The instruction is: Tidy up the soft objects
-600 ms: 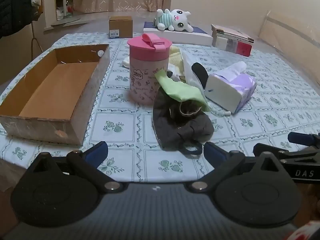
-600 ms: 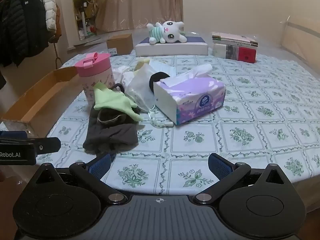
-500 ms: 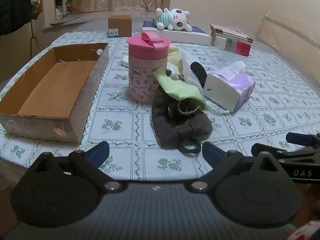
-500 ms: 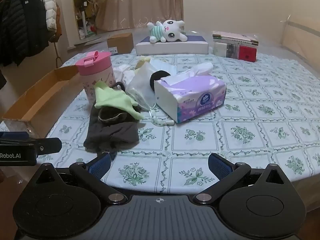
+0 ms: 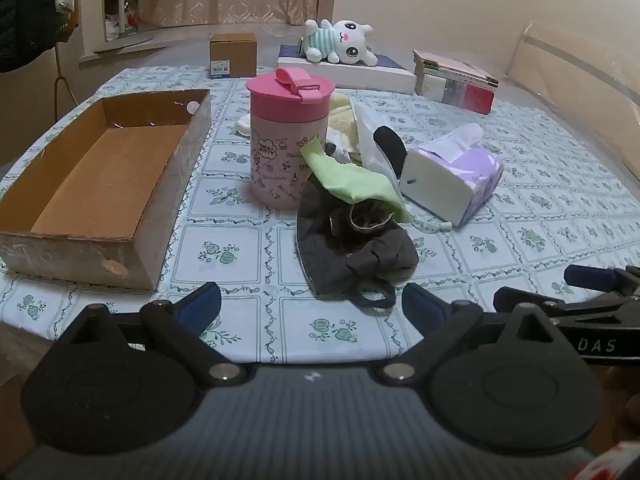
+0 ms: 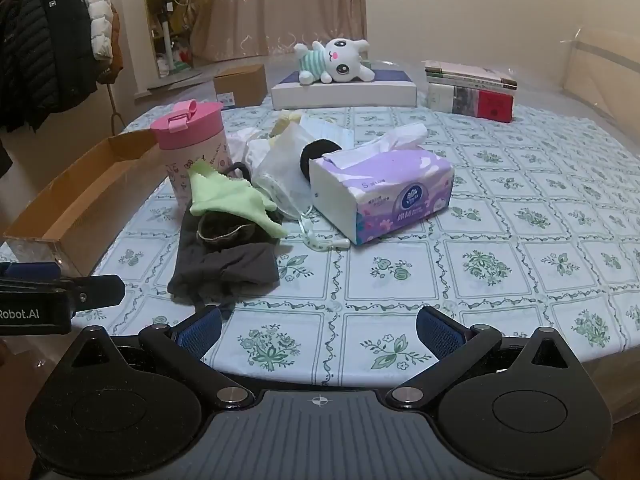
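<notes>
A dark grey cloth (image 5: 352, 248) lies crumpled near the table's front edge, with a light green cloth (image 5: 352, 180) draped over its far end. The same pair shows in the right wrist view, grey cloth (image 6: 228, 264) and green cloth (image 6: 232, 200). More pale cloths and a clear plastic bag (image 6: 280, 168) are piled behind. A white plush bunny (image 5: 344, 42) lies on a flat box at the back. My left gripper (image 5: 310, 308) is open and empty, just short of the grey cloth. My right gripper (image 6: 318, 330) is open and empty at the table's front edge.
An open cardboard box (image 5: 100, 176) lies at the left. A pink lidded cup (image 5: 286, 140) stands beside the cloths. A purple tissue pack (image 6: 384, 196) sits right of the pile. Books (image 6: 472, 92) and a small carton (image 5: 233, 54) are at the back.
Both grippers have drawn back a little from the table. Nothing on the table has moved, and both grippers stay open.
</notes>
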